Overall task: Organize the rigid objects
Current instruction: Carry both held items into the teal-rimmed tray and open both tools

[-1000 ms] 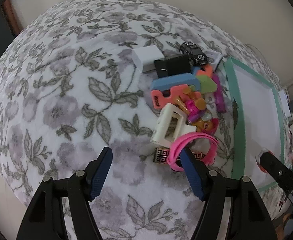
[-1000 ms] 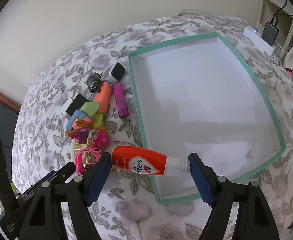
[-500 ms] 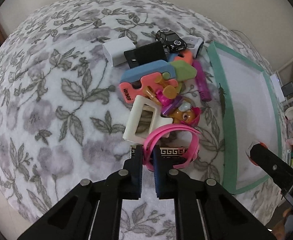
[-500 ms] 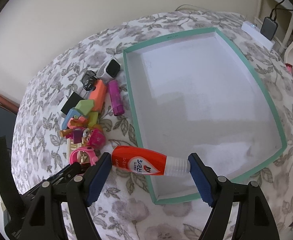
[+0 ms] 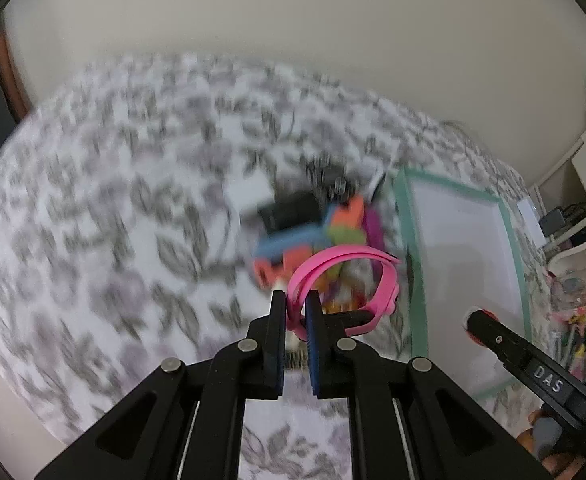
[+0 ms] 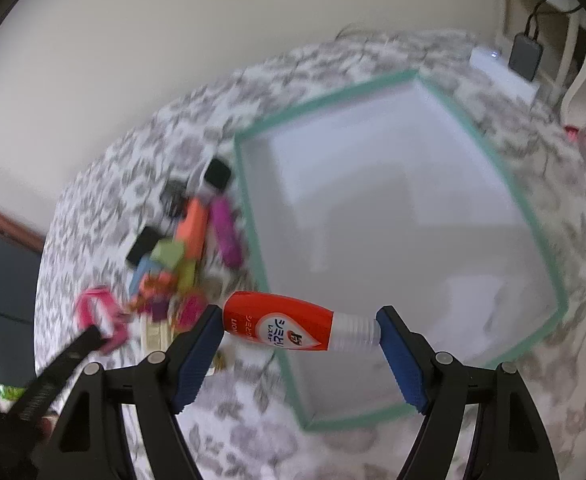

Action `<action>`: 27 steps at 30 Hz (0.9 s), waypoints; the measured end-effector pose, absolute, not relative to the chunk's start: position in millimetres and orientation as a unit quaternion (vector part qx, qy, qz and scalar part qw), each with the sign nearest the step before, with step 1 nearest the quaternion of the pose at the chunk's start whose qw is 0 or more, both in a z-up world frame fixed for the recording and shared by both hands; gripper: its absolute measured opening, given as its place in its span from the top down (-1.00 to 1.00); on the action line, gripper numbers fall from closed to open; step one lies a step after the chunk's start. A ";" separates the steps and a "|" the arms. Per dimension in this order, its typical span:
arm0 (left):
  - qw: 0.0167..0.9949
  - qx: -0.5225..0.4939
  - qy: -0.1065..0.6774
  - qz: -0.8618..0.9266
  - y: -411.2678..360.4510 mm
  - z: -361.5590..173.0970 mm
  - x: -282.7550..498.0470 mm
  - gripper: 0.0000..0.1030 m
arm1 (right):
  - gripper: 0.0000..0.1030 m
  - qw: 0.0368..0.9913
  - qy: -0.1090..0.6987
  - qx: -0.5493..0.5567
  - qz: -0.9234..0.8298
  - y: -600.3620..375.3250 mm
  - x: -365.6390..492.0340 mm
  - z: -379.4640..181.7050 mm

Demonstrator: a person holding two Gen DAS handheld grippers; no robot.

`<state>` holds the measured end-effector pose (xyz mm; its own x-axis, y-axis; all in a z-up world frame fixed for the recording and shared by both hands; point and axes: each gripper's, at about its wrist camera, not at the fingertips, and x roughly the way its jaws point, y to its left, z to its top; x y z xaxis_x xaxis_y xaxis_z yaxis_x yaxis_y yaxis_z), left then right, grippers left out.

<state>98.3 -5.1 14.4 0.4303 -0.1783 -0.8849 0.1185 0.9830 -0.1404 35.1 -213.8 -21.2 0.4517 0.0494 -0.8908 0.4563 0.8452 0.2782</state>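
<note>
My left gripper (image 5: 295, 300) is shut on a pink band (image 5: 347, 258) and holds it lifted above a blurred pile of small colourful objects (image 5: 313, 228). My right gripper (image 6: 299, 322) is shut on a red and white bottle (image 6: 293, 326), held lengthwise between its pads over the near left rim of a white tray with a teal edge (image 6: 253, 216). The tray also shows in the left wrist view (image 5: 403, 216), right of the pile. The pile (image 6: 185, 240) and the pink band (image 6: 97, 308) lie left of the tray in the right wrist view.
Everything rests on a floral grey and white cloth (image 5: 113, 220). A wall rises behind it. A black charger and cable (image 6: 527, 56) and white furniture stand at the far right. The right gripper's arm (image 5: 533, 368) shows at the left view's right edge.
My left gripper closed on the pink band and has lifted it off the cloth. My right gripper has risen a little with the bottle still in it.
</note>
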 end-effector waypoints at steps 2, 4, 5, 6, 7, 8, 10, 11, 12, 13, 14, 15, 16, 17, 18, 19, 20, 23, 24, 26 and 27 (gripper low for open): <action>0.848 -0.015 0.521 -0.090 -13.3 25.2 105.0 0.82 | -0.55 0.820 0.498 0.243 -0.144 -224.6 39.0 -17.5; 0.848 -0.003 0.520 -0.099 -27.7 32.0 116.6 0.82 | -0.55 0.822 0.493 0.236 -0.161 -234.6 41.3 -15.9; 0.847 0.005 0.523 -0.101 -36.0 32.5 123.3 0.82 | -0.55 0.823 0.489 0.231 -0.172 -242.1 43.6 -15.3; 0.844 0.018 0.526 -0.102 -44.0 34.4 128.5 0.82 | -0.55 0.823 0.488 0.229 -0.178 -247.9 44.3 -14.9; 0.843 0.028 0.527 -0.105 -49.5 36.4 132.1 0.82 | -0.55 0.823 0.486 0.229 -0.185 -254.1 45.1 -15.1; 0.842 0.036 0.528 -0.107 -54.0 39.3 135.8 0.82 | -0.55 0.823 0.483 0.230 -0.191 -261.7 45.6 -15.1; 0.841 0.050 0.528 -0.110 -66.3 48.1 145.8 0.82 | -0.55 0.822 0.479 0.231 -0.202 -275.7 47.6 -15.5; 0.841 0.054 0.527 -0.112 -71.0 52.9 149.4 0.82 | -0.55 0.821 0.477 0.232 -0.212 -284.3 49.6 -16.0; 0.843 0.058 0.521 -0.116 -80.7 58.8 154.5 0.82 | -0.55 0.820 0.475 0.234 -0.217 -289.5 50.2 -16.4; 0.845 0.060 0.518 -0.119 -87.0 62.9 157.5 0.82 | -0.55 0.818 0.473 0.240 -0.222 -296.0 52.2 -17.0; 0.846 0.063 0.514 -0.124 -94.4 66.2 159.6 0.82 | -0.55 0.818 0.471 0.244 -0.222 -300.6 51.7 -16.7; 0.846 0.065 0.513 -0.130 -104.5 68.5 162.7 0.82 | -0.56 0.818 0.469 0.248 -0.222 -305.5 54.1 -17.0; 0.843 0.067 0.515 -0.138 -114.8 68.6 166.7 0.82 | -0.56 0.819 0.466 0.251 -0.222 -309.6 56.5 -16.8; 0.841 0.068 0.518 -0.144 -123.3 67.7 168.6 0.82 | -0.55 0.820 0.464 0.251 -0.224 -312.3 58.0 -16.2; 0.836 0.071 0.523 -0.154 -135.7 65.3 171.8 0.82 | -0.56 0.821 0.461 0.248 -0.227 -314.3 59.3 -15.0; 0.833 0.076 0.525 -0.157 -143.9 63.4 173.4 0.82 | -0.56 0.823 0.459 0.244 -0.229 -316.4 60.9 -13.5; 0.832 0.082 0.525 -0.160 -151.8 62.0 173.9 0.82 | -0.56 0.826 0.456 0.236 -0.232 -318.8 63.5 -11.9; 0.828 0.092 0.522 -0.181 -177.1 51.4 173.8 0.82 | -0.56 0.830 0.455 0.222 -0.234 -323.1 68.3 -10.5; 0.822 0.089 0.531 -0.187 -183.5 43.1 174.5 0.82 | -0.56 0.830 0.455 0.220 -0.235 -325.2 68.9 -11.6; 0.811 0.082 0.546 -0.193 -190.8 26.5 176.5 0.82 | -0.56 0.829 0.457 0.217 -0.239 -331.1 68.9 -14.9; 0.805 0.080 0.555 -0.194 -194.3 15.0 177.3 0.82 | -0.56 0.827 0.459 0.215 -0.243 -333.4 68.6 -16.9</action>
<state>177.3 -194.3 15.0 0.3089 -0.2233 -0.9245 0.4008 0.9121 -0.0864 68.6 -333.4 -16.9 0.4613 -0.2047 -0.8633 0.5984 0.7902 0.1324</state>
